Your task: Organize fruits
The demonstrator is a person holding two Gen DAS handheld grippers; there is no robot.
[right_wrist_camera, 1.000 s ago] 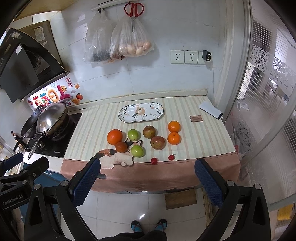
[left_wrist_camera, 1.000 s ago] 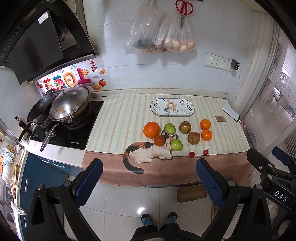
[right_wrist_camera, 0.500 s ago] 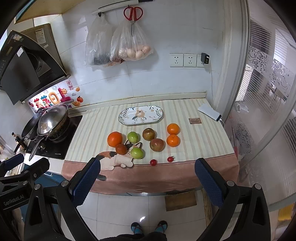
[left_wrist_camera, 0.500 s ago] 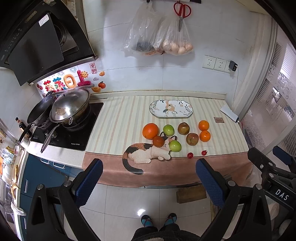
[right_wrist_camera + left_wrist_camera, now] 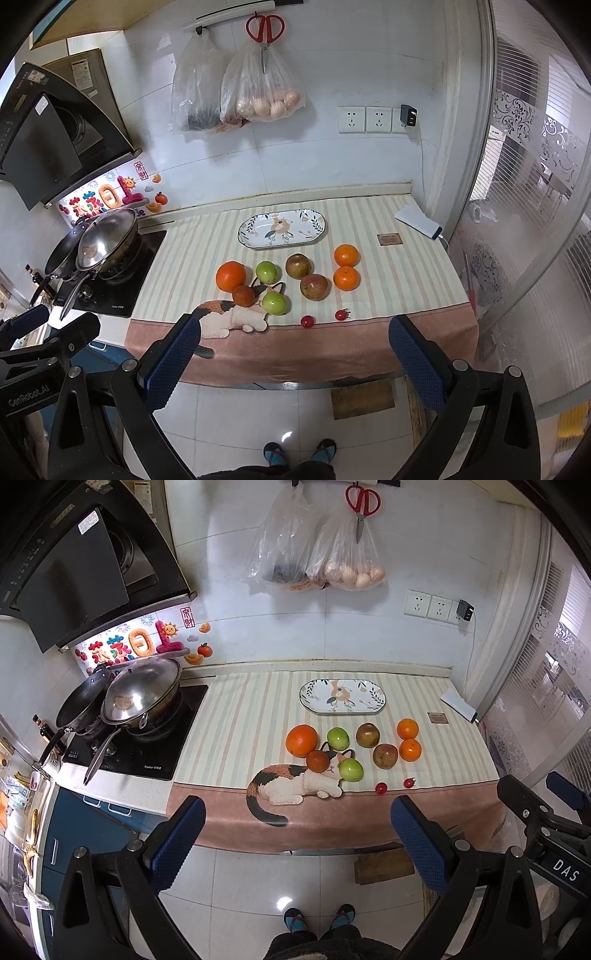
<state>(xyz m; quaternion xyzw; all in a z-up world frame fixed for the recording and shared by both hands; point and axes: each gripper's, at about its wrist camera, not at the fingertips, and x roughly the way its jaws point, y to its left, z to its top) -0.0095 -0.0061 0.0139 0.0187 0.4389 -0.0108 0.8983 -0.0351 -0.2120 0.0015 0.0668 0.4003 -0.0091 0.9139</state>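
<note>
Fruit lies loose on the striped counter cloth (image 5: 240, 731): a large orange (image 5: 301, 740), a small dark orange (image 5: 318, 761), two green apples (image 5: 338, 738) (image 5: 351, 769), two reddish-brown apples (image 5: 368, 734) (image 5: 385, 756), two mandarins (image 5: 407, 728) (image 5: 410, 749) and two cherry tomatoes (image 5: 381, 787) (image 5: 409, 783). An oval floral plate (image 5: 342, 701) (image 5: 281, 229) sits bare behind them. My left gripper (image 5: 297, 843) is open, well back from the counter above the floor. My right gripper (image 5: 293, 363) is likewise open and holds nothing. The large orange (image 5: 231, 275) and mandarins (image 5: 346, 255) show in the right wrist view too.
A lidded wok (image 5: 142, 694) and a pan sit on the hob at left. Plastic bags (image 5: 317, 554) and red scissors (image 5: 362, 506) hang on the wall. A white power bank (image 5: 458, 704) and small card (image 5: 437, 717) lie at the right. Feet (image 5: 319, 917) stand on the tiled floor.
Both grippers have drawn slightly back and up, so the counter sits a little lower and smaller in view. The fruit has not moved and both grippers stay open.
</note>
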